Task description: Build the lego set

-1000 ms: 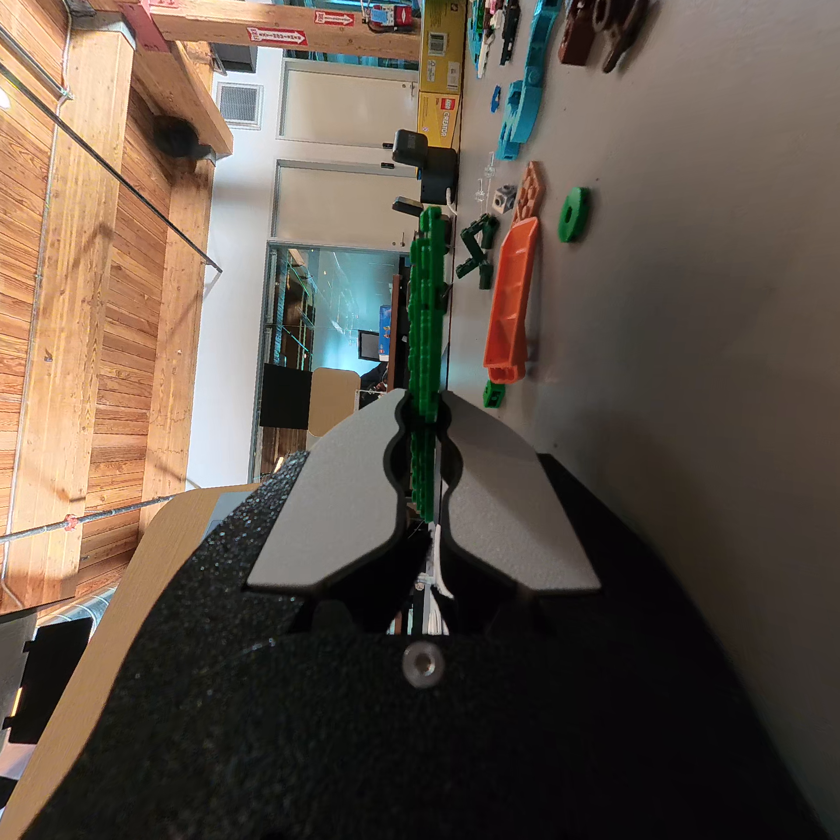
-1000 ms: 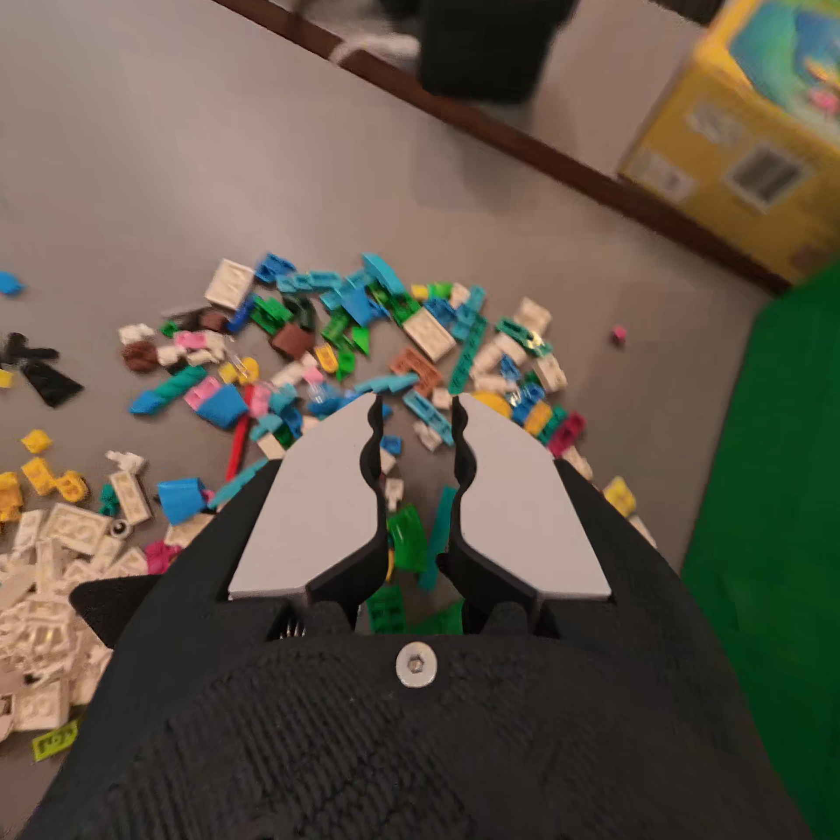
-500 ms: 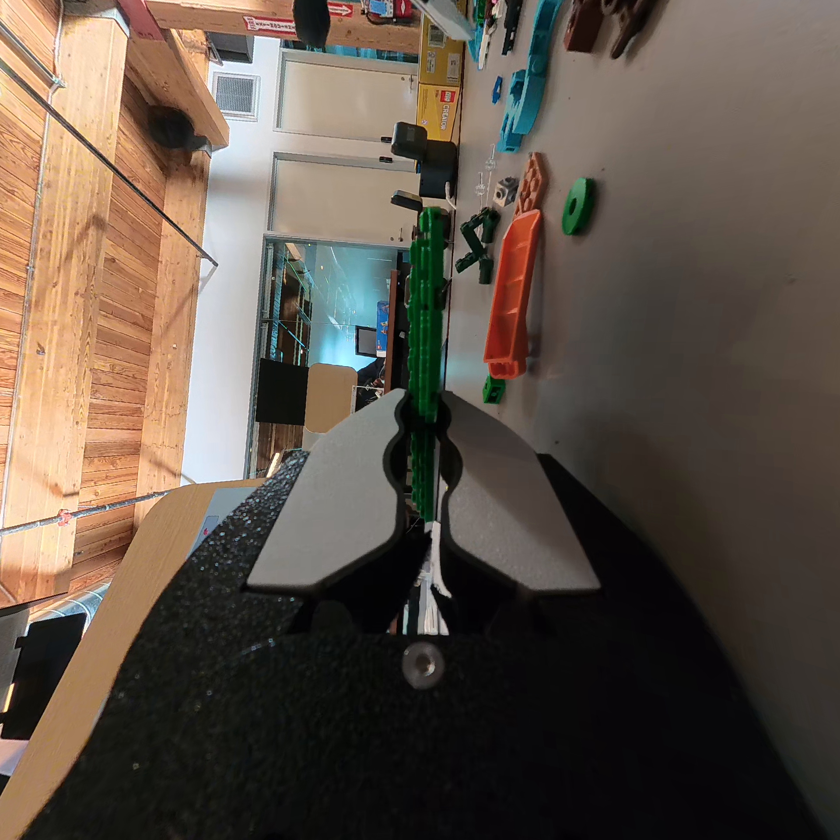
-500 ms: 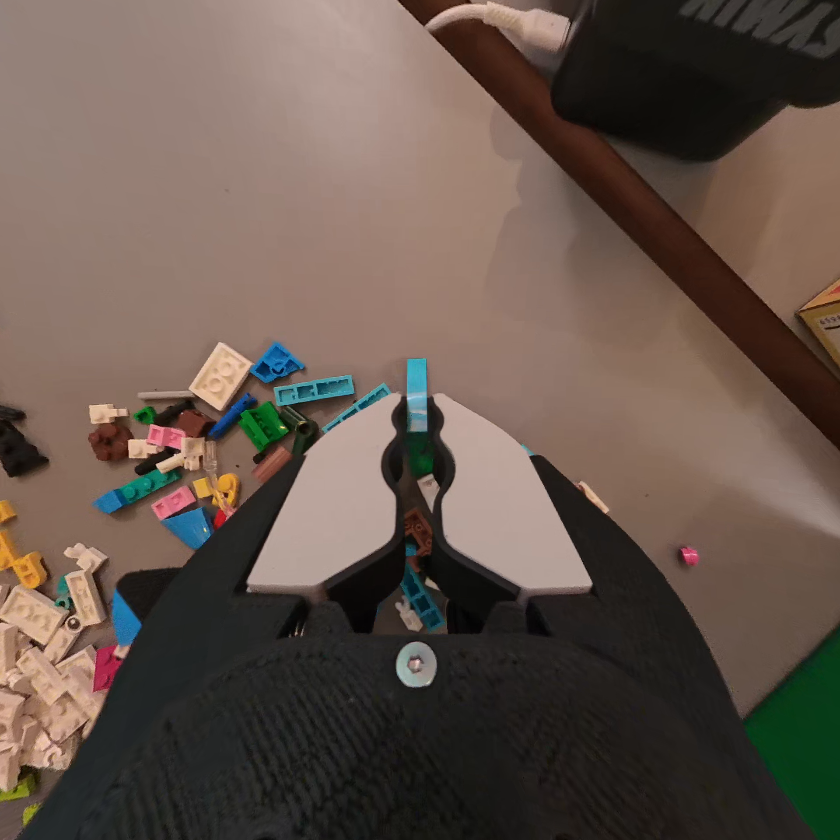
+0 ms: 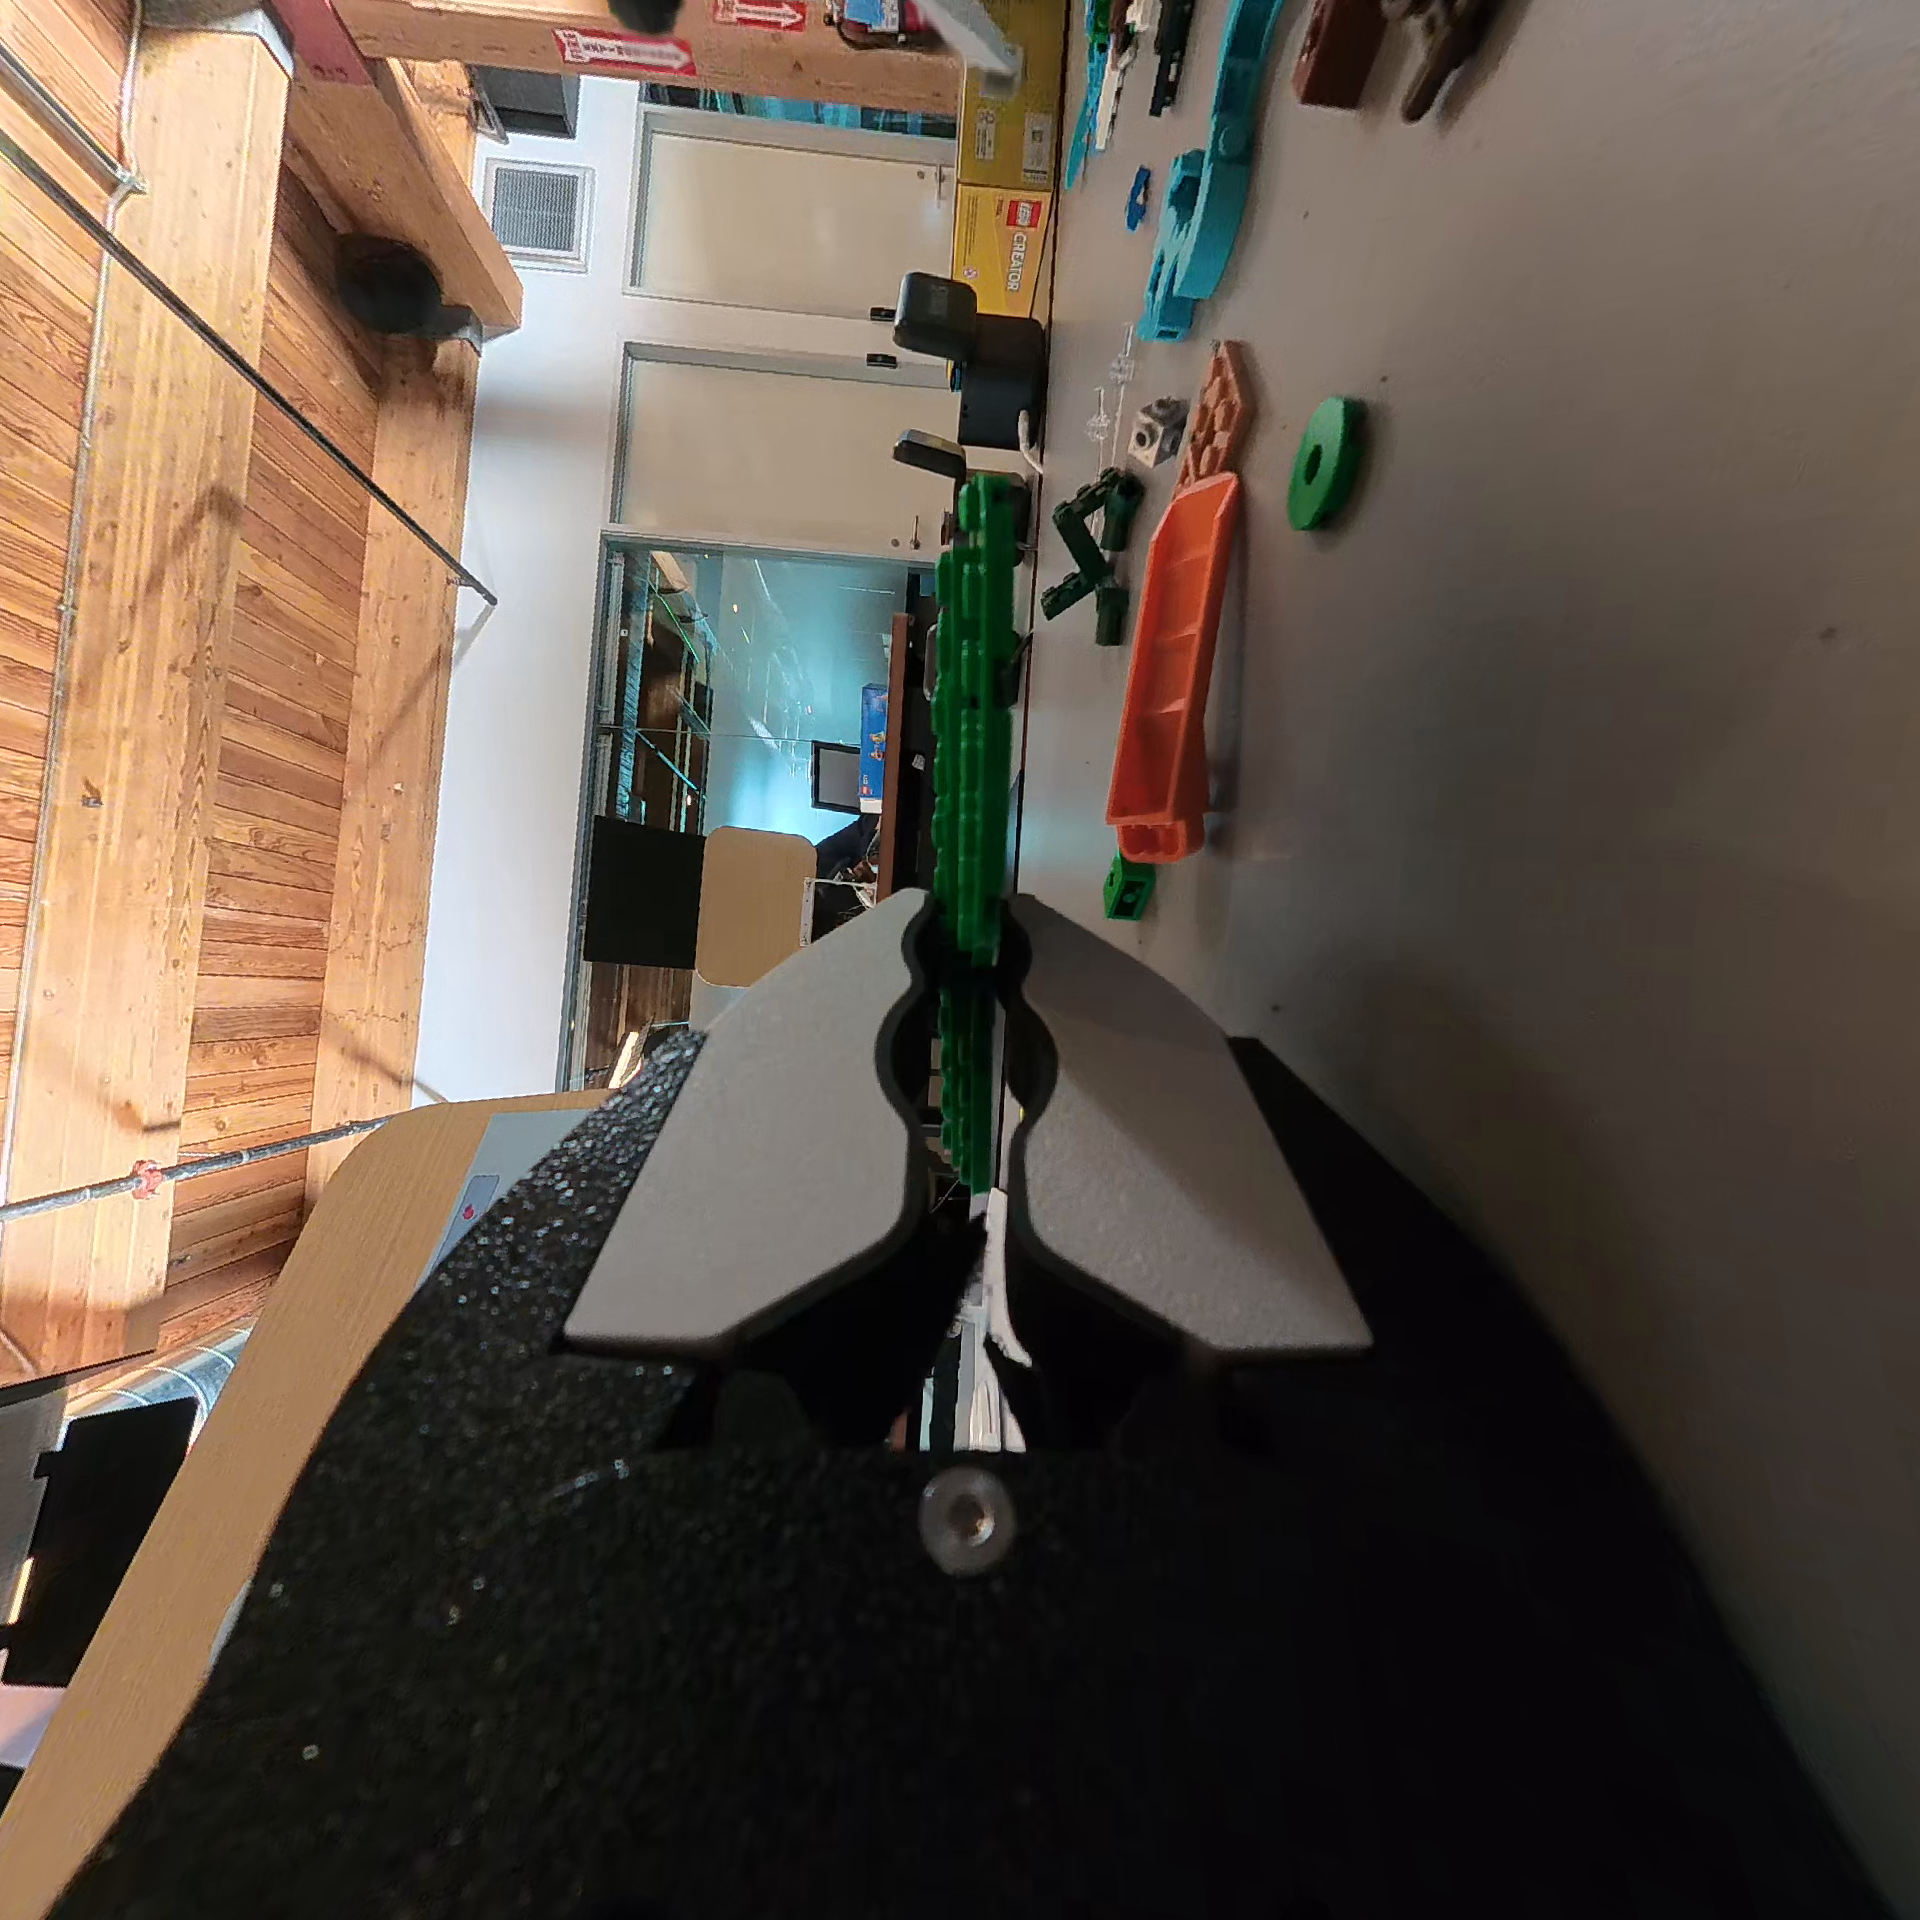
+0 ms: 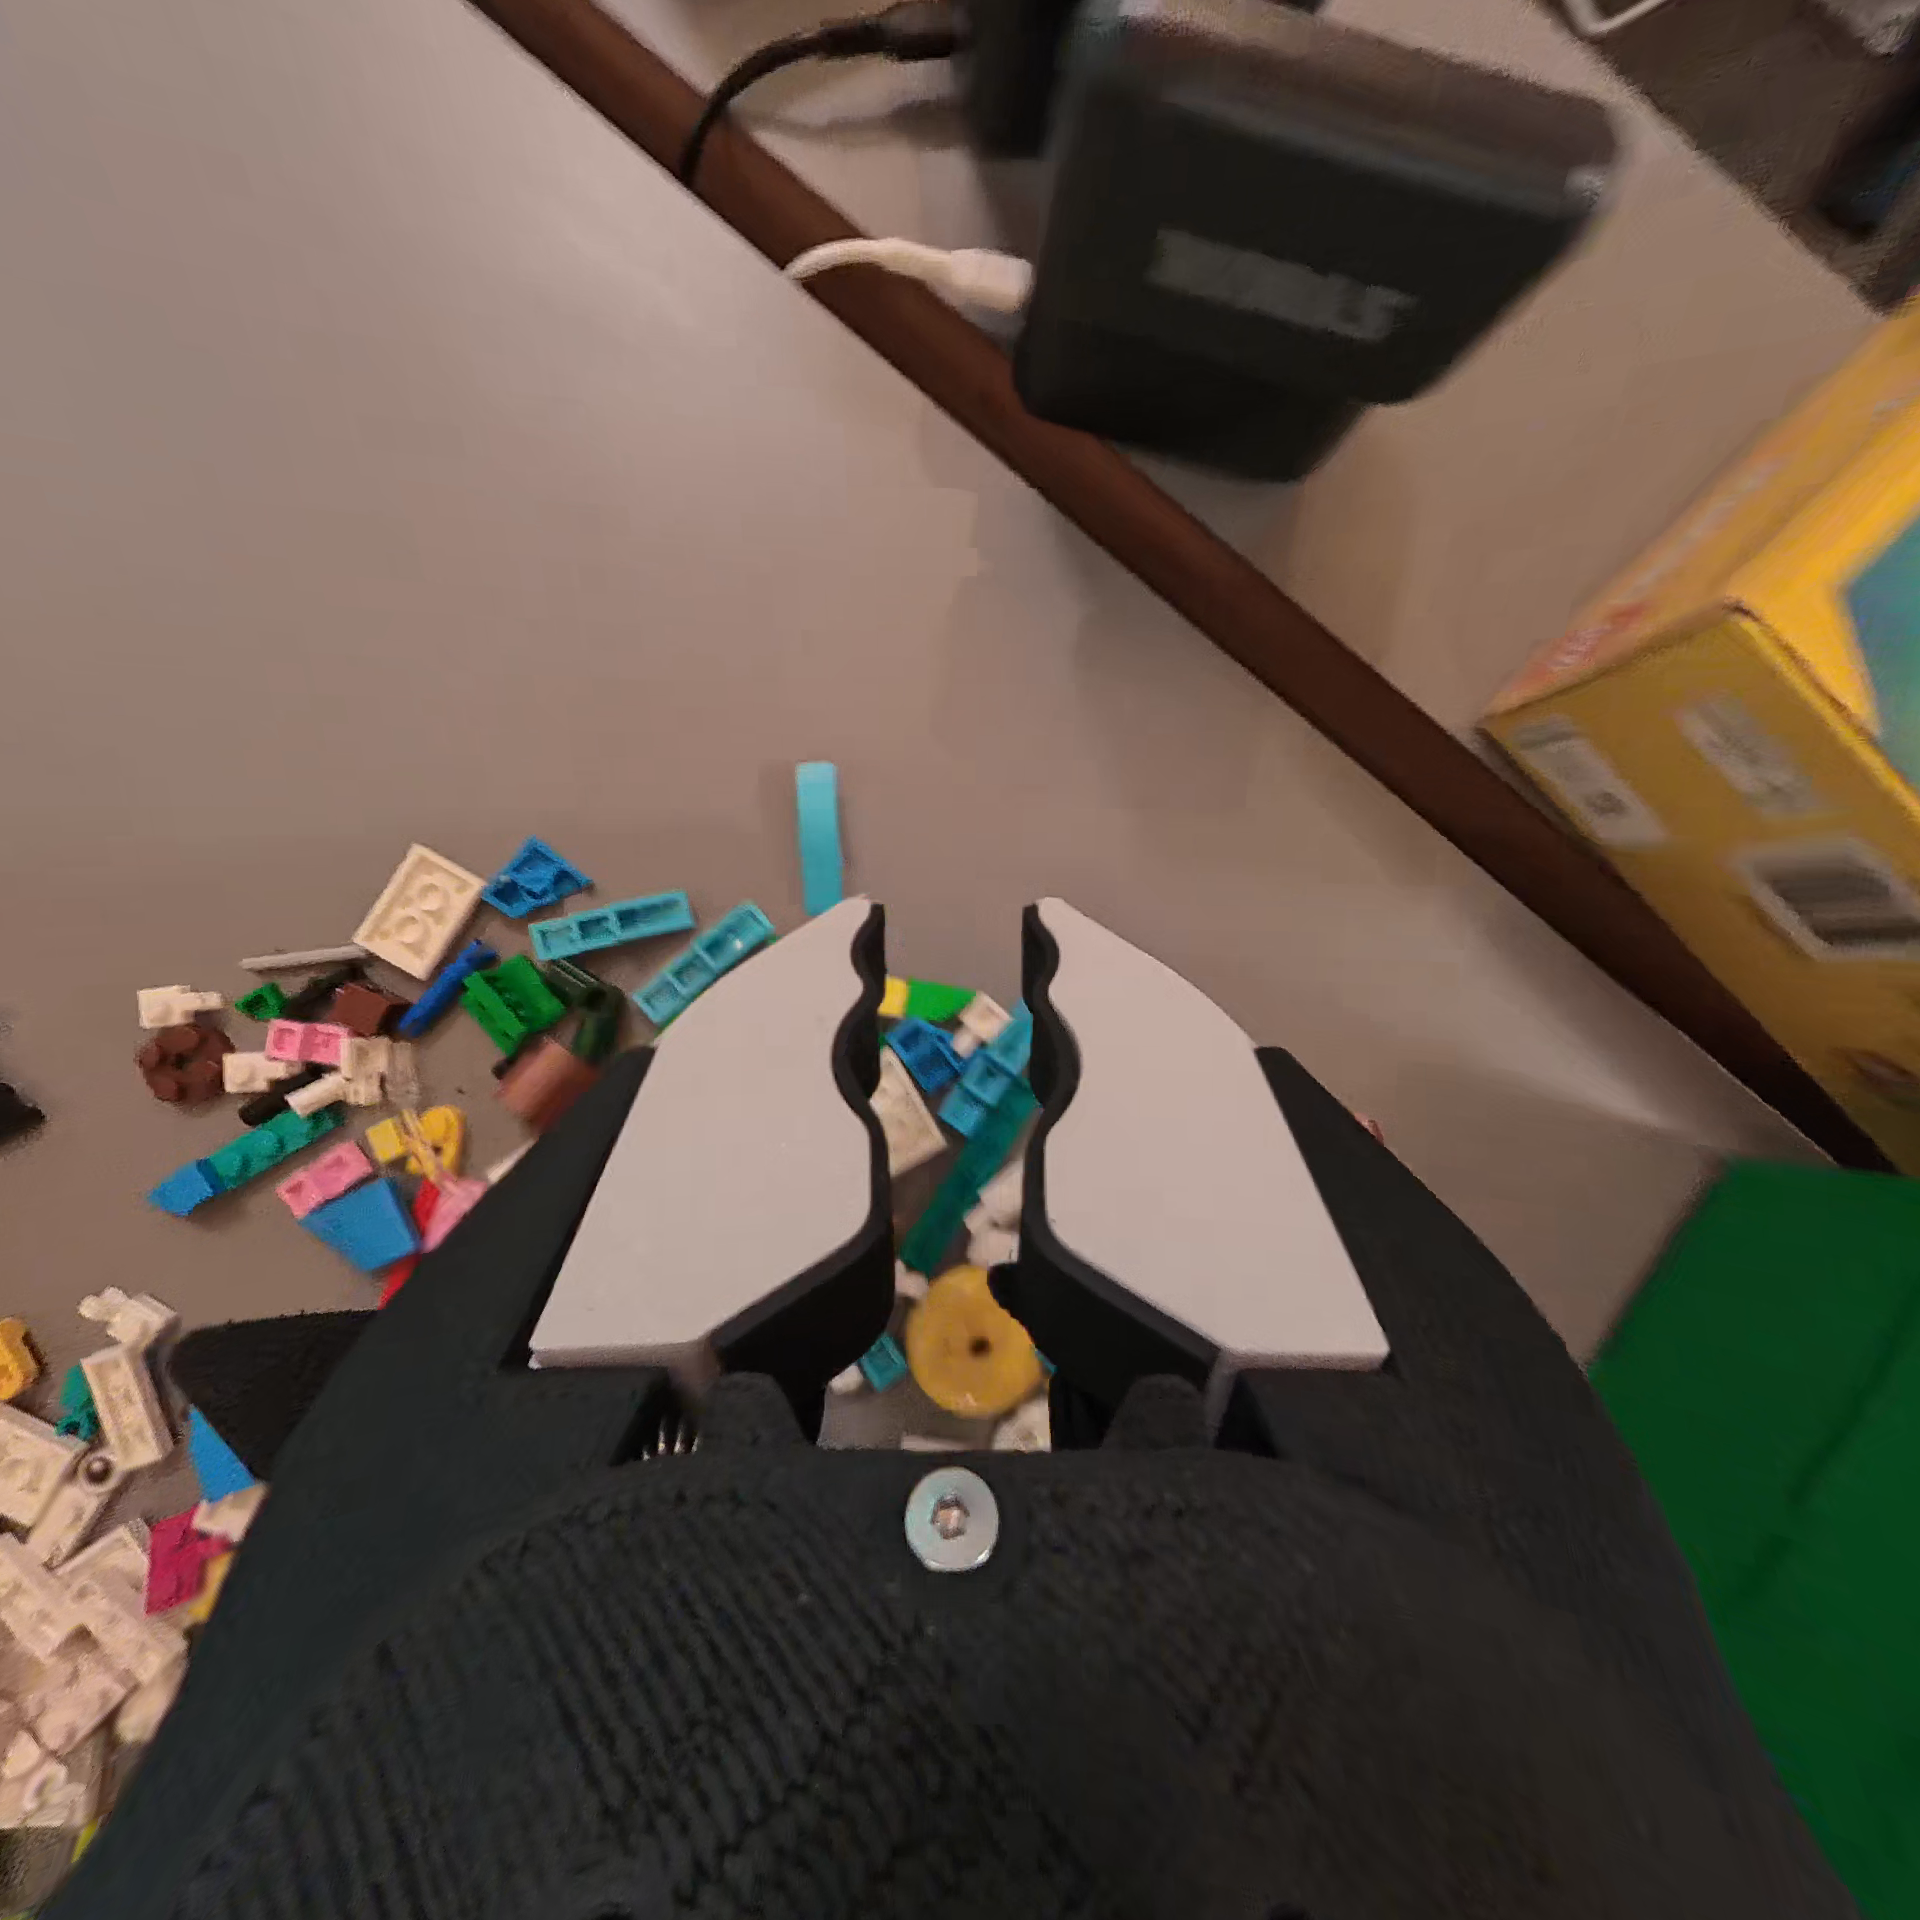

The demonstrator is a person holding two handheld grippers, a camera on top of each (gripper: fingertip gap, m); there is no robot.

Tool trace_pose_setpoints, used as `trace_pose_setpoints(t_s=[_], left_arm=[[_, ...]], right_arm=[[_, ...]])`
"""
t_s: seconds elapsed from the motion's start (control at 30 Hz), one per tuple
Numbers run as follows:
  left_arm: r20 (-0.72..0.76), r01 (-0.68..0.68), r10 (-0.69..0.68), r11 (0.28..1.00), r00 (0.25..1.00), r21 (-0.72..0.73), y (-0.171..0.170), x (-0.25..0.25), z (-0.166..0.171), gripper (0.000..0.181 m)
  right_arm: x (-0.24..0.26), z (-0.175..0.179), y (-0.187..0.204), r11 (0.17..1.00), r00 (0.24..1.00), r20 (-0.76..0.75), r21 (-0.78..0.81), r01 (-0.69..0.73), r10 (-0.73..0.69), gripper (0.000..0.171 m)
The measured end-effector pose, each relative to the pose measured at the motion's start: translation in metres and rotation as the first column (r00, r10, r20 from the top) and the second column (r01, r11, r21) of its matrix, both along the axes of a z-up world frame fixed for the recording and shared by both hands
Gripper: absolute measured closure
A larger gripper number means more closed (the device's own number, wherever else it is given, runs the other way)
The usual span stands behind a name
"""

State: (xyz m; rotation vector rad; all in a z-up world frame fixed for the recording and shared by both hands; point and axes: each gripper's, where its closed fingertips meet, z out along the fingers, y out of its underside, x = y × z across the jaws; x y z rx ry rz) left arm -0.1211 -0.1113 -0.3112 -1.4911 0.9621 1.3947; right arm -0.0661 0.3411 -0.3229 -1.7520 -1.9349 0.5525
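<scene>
My left gripper (image 5: 966,925) is shut on the green baseplate (image 5: 971,727), which it holds edge-on above the grey table. My right gripper (image 6: 953,920) is open and empty, low over a pile of loose bricks (image 6: 966,1070). A light blue flat tile (image 6: 819,836) lies on the table just beyond its left fingertip, apart from both fingers. A yellow round piece (image 6: 971,1340) shows between the finger bases. A corner of the green baseplate also shows at the lower right of the right wrist view (image 6: 1766,1403).
An orange sloped piece (image 5: 1174,665), a green ring (image 5: 1325,462), dark green links (image 5: 1091,561) and teal pieces (image 5: 1195,229) lie on the table. A black device (image 6: 1299,260) and a yellow box (image 6: 1745,779) stand past the table's brown edge (image 6: 1247,592). Tip to tip, the grippers are about 45 centimeters apart. The light blue flat tile (image 6: 819,836) is about 4 centimeters from my right fingertips and 45 centimeters from my left.
My right gripper moved over the pile, shut on the light blue tile, then opened; the tile now lies on the table ahead. The left gripper has kept hold of the baseplate.
</scene>
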Motion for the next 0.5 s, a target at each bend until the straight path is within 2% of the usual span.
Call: trace_pose_setpoints(t_s=[0.13,0.27,0.37,0.5], left_arm=[[0.000,0.003,-0.003,1.000,1.000,0.001,0.000,0.000,0.000,0.173],[0.000,0.008,-0.008,1.000,1.000,0.001,0.002,0.002,0.000,0.173],[0.002,0.010,-0.010,1.000,1.000,0.002,0.002,0.002,0.000,0.172],[0.003,0.010,-0.011,1.000,1.000,0.002,0.002,0.002,0.000,0.173]], right_arm=[[0.035,0.010,0.015,0.998,0.998,-0.021,-0.006,0.060,-0.060,0.148],[0.068,0.001,0.013,0.998,0.998,0.018,-0.020,0.056,-0.055,0.148],[0.083,-0.001,0.002,0.999,0.999,0.019,-0.011,0.038,-0.038,0.148],[0.088,0.002,-0.016,0.996,0.998,-0.036,-0.078,0.043,-0.046,0.148]])
